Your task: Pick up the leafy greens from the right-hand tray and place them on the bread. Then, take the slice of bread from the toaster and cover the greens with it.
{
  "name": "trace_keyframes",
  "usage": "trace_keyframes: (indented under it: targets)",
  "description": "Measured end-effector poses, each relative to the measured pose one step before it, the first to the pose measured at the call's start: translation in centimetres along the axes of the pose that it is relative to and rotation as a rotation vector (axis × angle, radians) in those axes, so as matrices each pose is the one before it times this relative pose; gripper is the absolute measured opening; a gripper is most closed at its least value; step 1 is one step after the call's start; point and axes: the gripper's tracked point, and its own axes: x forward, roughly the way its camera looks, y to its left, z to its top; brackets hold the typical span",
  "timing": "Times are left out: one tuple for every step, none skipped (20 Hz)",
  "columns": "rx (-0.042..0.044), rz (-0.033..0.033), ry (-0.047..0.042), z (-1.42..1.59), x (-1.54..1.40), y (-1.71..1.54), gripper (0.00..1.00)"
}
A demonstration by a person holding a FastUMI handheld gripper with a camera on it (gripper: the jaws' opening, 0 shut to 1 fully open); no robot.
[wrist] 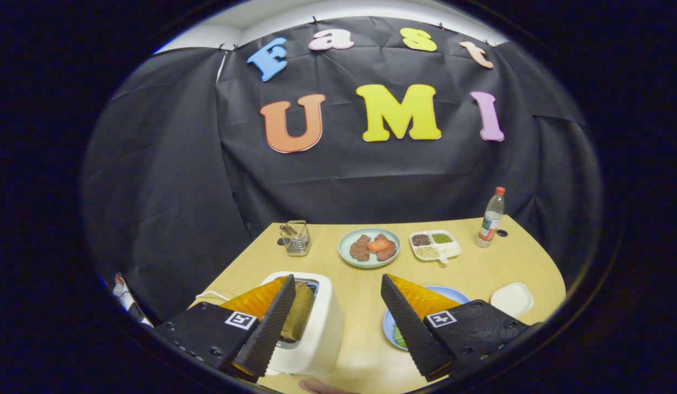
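Gripper (pixel 333 306): fingers spread wide, holding nothing; bare table between them.
Left finger (pixel 267 328): overlaps the toaster's slot.
Right finger (pixel 412 328): overlaps the near blue plate.
Toaster (pixel 316 328): white, at the near left of the table; cord runs off its left side.
Bread (pixel 297 314): one slice upright in the slot, just beyond the left finger.
Blue plate (pixel 453 295): right of the toaster, mostly hidden by the right finger.
Greens (pixel 400 336): a green sliver on the blue plate, beside the right finger; cannot tell more.
White tray (pixel 512 299): small, right of the blue plate; contents cannot be told.
Green plate (pixel 369 248): far centre, two brown pieces with a red slice on top.
Divided dish (pixel 435 244): right of the green plate, holds dark, green and pale bits.
Bottle (pixel 491 219): upright, red cap, far right.
Wire holder (pixel 296 238): far left, beyond the toaster.
Table (pixel 360 350): light wood.
Fingertip (pixel 316 387): at the table's near edge.
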Motion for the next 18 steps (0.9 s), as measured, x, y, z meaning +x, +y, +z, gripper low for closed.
trace_keyframes:
  targets:
    - [-0.00064,0.01316,0.00780,-0.211,0.583,1.285,0.96]
    - [-0.00577,-0.00036,0.00749,-0.187,0.466,0.781,0.96]
    - [-0.00121,-0.00737,0.00885,-0.448,0.480,0.530,0.95]
    - [0.00277,-0.00569,0.01275,-0.458,0.438,0.572,0.94]
    - [0.00736,-0.00667,0.01088,-0.620,0.752,0.438,0.93]
    - [0.00635,-0.00558,0.01574,-0.462,0.459,0.351,0.89]
    - [0.00616,-0.01703,0.01602,-0.586,0.575,-0.045,0.85]
    - [-0.00069,-0.01112,0.01401,-0.470,0.492,0.180,0.79]
    - [-0.00334,-0.01832,0.01456,-0.536,0.504,0.015,0.74]
    - [-0.00823,-0.00868,0.01873,-0.609,0.282,0.204,0.67]
    - [-0.01578,-0.01508,0.01731,-0.597,0.221,0.012,0.61]
    - [-0.01705,-0.02190,0.01506,-0.395,-0.126,-0.158,0.55]
    - [-0.01204,-0.01240,0.01213,-0.421,0.342,0.048,0.48]
    - [-0.00625,-0.01639,0.00989,-0.249,-0.059,-0.183,0.42]
    - [-0.00595,0.01039,0.00121,-0.010,-0.011,0.248,0.36]
    - [-0.00192,-0.00657,0.00703,0.182,0.271,-0.163,0.29]
    - [0.01568,-0.00855,0.00400,-0.223,-0.713,-0.236,0.21]
    - [0.02226,0.01118,0.00969,-0.031,-0.082,0.186,0.14]
